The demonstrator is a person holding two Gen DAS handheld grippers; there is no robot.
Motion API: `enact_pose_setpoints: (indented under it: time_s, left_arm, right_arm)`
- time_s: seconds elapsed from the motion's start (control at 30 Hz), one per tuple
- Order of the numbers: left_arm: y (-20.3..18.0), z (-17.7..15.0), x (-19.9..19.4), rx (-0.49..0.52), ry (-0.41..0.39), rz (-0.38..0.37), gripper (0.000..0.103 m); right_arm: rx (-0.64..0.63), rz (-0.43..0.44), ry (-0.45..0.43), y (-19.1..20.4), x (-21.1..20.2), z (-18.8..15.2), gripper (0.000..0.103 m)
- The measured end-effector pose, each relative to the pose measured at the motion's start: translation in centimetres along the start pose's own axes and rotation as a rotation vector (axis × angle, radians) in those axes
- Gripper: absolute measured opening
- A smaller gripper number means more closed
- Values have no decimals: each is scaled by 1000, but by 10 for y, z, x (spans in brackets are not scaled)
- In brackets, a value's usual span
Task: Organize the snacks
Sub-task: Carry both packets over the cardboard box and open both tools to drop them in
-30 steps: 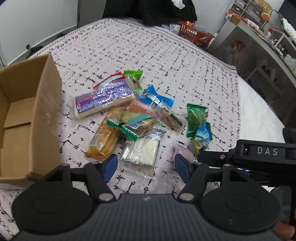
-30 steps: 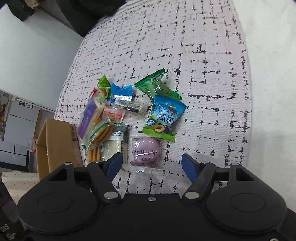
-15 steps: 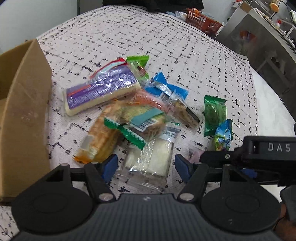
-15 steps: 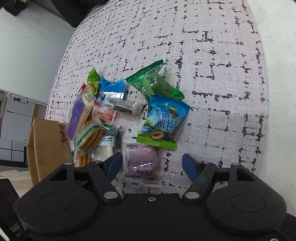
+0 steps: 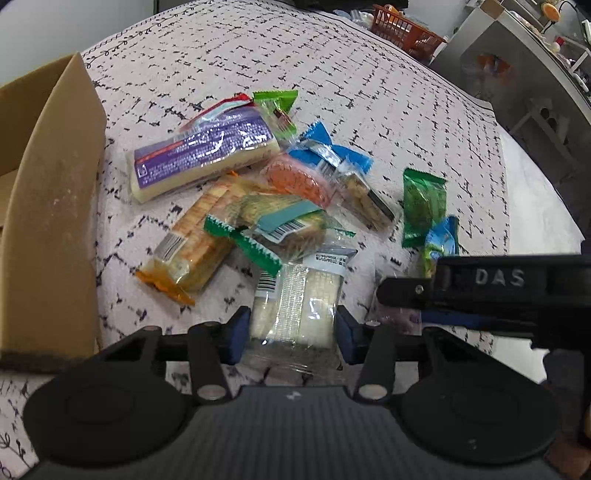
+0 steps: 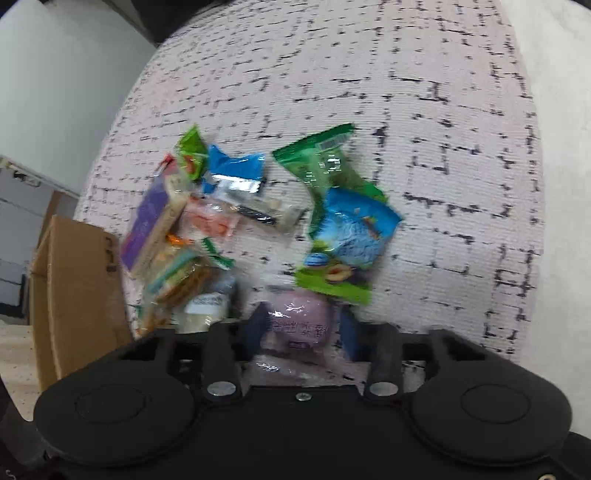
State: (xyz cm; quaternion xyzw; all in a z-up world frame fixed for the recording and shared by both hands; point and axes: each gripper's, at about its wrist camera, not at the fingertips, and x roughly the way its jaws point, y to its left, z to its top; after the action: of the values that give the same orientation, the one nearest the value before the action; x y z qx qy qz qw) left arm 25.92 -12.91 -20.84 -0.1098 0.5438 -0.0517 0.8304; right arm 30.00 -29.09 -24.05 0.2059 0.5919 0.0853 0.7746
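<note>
A heap of wrapped snacks lies on a white, black-flecked cover point(image 5: 369, 96). My left gripper point(image 5: 291, 334) points down at the near end of a clear packet of white cakes point(image 5: 295, 306); its jaws are closing and both blue pads touch the packet's sides. In the blurred right wrist view, my right gripper point(image 6: 301, 326) is closing its jaws on a round purple snack point(image 6: 299, 317), with the pads against it. The right gripper's black body point(image 5: 480, 288) hides that snack in the left wrist view. An open cardboard box point(image 5: 55, 221) stands to the left of the heap.
Further snacks: a long purple packet point(image 5: 207, 155), orange crackers point(image 5: 192, 251), a green-edged packet point(image 5: 280, 229), a blue wrapper point(image 5: 332, 151), a green packet point(image 5: 423, 206), a blue-green plum bag point(image 6: 347, 243). An orange basket point(image 5: 406, 29) and grey shelving point(image 5: 535, 74) stand beyond the cover.
Both grippers' jaws have narrowed from wide open onto their packets. The left gripper sank toward the white cakes; the right one shifted over the purple snack.
</note>
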Motion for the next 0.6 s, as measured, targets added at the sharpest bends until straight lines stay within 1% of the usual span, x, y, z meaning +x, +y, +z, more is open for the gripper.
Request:
enact_pose_setpoints:
  time_s: [0.27, 0.6]
  left_arm:
    - [0, -8, -27, -6, -13, -27, 46]
    - [2, -11, -77, -16, -108, -52, 46]
  right_arm:
    - [-7, 17, -55, 3, -33, -11, 31]
    - [-47, 44, -138, 26, -75, -26, 31]
